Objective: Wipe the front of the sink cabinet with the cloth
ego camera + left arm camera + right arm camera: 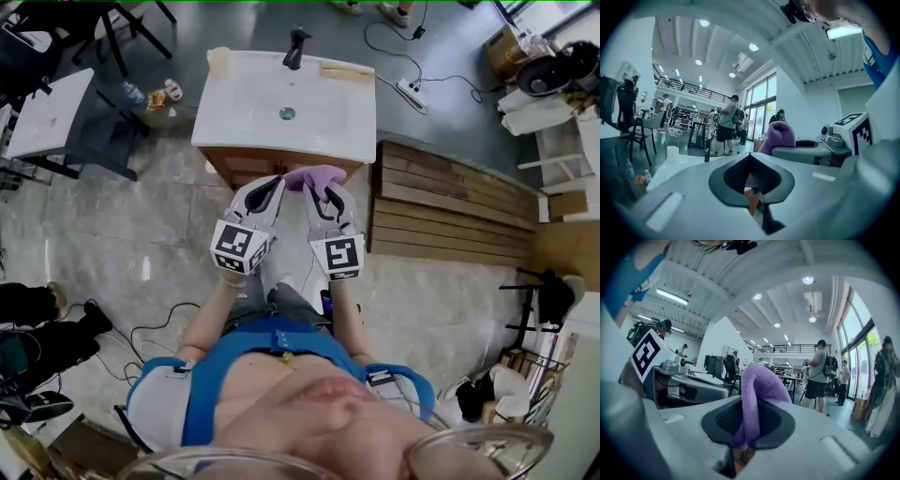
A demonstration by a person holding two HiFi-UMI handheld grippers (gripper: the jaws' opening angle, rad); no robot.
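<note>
head view looks steeply down on the sink cabinet (246, 169). its white counter (234, 112) has a basin with a drain (287, 113) in the middle, a dark tap (296, 47) at the back edge and a pale cup (218, 61) at the back left corner. both tools are held side by side just in front of the counter's front edge, pointing toward the wooden front below it.

the right gripper (322, 190) has its jaws clamped on a purple cloth (317, 174). in the right gripper view the cloth runs up between the dark pads and folds over in a loop above the tips. the cloth sits near the middle of the counter's front edge, a little to the right, over the top of the wooden front. whether it touches the wood i cannot tell.

the left gripper (273, 185) is just beside it on the left. the left gripper view shows its jaws together at the tips with nothing held between them. a bit of purple and orange-brown shows through the gap behind the tips.

right of the cabinet, wooden planks (450, 202) lie on the floor, with a white power strip (412, 94) beyond them. several people (725, 124) stand well away in a bright hall.
</note>
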